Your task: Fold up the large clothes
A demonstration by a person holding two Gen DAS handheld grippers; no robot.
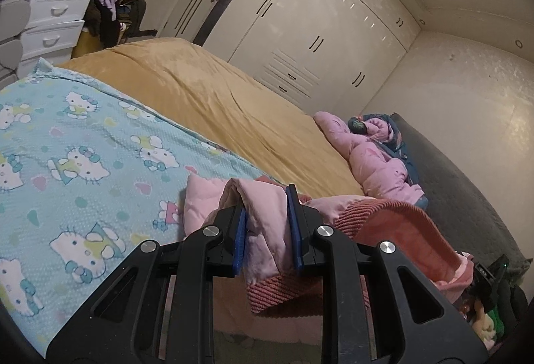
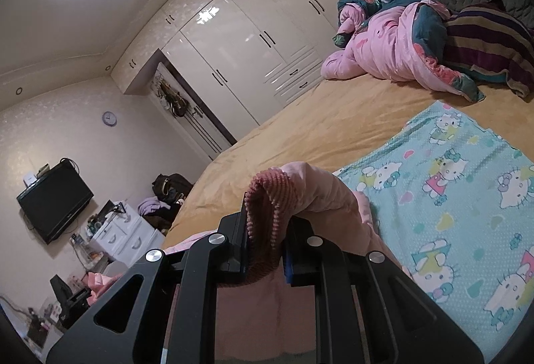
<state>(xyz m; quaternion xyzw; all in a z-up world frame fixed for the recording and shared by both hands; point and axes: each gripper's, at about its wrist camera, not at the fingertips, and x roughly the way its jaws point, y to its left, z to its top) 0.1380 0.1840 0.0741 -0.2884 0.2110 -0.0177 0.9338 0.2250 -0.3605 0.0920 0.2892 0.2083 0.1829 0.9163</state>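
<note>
The pink quilted garment with a darker pink ribbed-knit outer face was held off the bed at two points when I checked both wrist views. The left tool was pinching a thick fold of the pale quilted lining between its blue pads. The right tool was clamped on a rolled ribbed edge of the same garment, which looped up over its fingers. The rest of the fabric hung below both tools at the near edge of the bed; its lower part was out of frame.

I judged the task to be at an early stage. No finished crease or flattened panel was visible, and the garment was bunched, not spread. The light blue cat-print blanket on the mustard-yellow bedspread lay just beyond the tools and looked like the likely laying surface. Remaining work, as I assessed it: spread the garment flat, then fold it. A pink and teal quilt heap sat well apart near the headboard.
</note>
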